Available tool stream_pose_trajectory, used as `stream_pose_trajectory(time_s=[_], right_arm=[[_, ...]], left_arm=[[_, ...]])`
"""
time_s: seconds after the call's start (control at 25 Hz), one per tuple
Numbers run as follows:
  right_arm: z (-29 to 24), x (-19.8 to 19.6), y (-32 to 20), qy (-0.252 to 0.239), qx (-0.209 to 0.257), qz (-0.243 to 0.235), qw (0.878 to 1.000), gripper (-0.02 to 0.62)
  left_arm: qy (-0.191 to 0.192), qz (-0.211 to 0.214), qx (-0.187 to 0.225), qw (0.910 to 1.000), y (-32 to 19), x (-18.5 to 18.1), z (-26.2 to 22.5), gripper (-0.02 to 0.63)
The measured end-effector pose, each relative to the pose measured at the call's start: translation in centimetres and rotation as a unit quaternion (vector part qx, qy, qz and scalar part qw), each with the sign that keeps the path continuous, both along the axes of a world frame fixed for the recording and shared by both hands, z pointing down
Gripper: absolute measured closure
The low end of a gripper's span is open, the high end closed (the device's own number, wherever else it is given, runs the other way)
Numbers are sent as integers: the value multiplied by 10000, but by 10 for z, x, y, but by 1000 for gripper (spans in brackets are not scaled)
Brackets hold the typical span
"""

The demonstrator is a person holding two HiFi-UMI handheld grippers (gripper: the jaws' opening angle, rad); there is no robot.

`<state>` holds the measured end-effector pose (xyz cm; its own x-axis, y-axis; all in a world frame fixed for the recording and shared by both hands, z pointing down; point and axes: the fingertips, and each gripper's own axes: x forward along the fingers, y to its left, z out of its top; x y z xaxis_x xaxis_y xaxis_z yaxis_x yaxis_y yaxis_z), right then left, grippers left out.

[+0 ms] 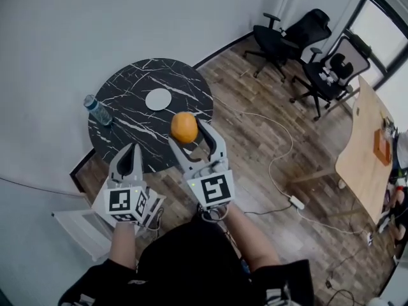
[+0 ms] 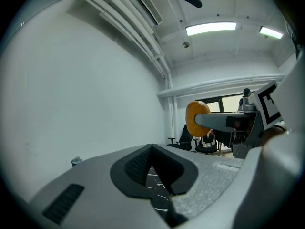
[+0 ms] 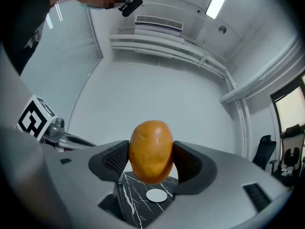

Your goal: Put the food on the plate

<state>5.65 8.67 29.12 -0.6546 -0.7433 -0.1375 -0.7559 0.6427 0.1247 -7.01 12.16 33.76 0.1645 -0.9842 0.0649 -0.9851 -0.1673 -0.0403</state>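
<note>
The head view is taken from high above the person, faced steeply down and forward; the left tool, right tool, round counter and floor are seen from well above. The left tool view is taken close behind that tool's joined jaws, faced level along them, with the wall beyond. The right tool view is set likewise, tilted slightly up. The counter is shared by all three views, the plate by the head and right tool views, and the food by all three.
</note>
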Motion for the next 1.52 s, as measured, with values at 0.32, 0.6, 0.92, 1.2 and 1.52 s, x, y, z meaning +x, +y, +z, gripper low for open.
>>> stream_pose_trajectory(time_s=[0.32,0.6,0.92,1.2,1.52], right_arm=[[36,25,-63,731,-239,-533,9956,314],[73,23,-102,1299,-346,-781,9878,314],[110,-13,-141,2073,-224,-919,9737,314],[131,-57,-192,2500,-266,-1142,9611,314],[185,-107,-244,3165,-368,-1349,9382,314]], left_arm=[[-140,10,-441,9989,-55,34,31,606],[-157,-155,-866,9960,-85,27,64,606],[20,225,-1137,9933,-131,14,92,606],[-120,254,-1266,9916,-188,-24,106,606],[-383,841,-1497,9844,-241,-53,142,606]])
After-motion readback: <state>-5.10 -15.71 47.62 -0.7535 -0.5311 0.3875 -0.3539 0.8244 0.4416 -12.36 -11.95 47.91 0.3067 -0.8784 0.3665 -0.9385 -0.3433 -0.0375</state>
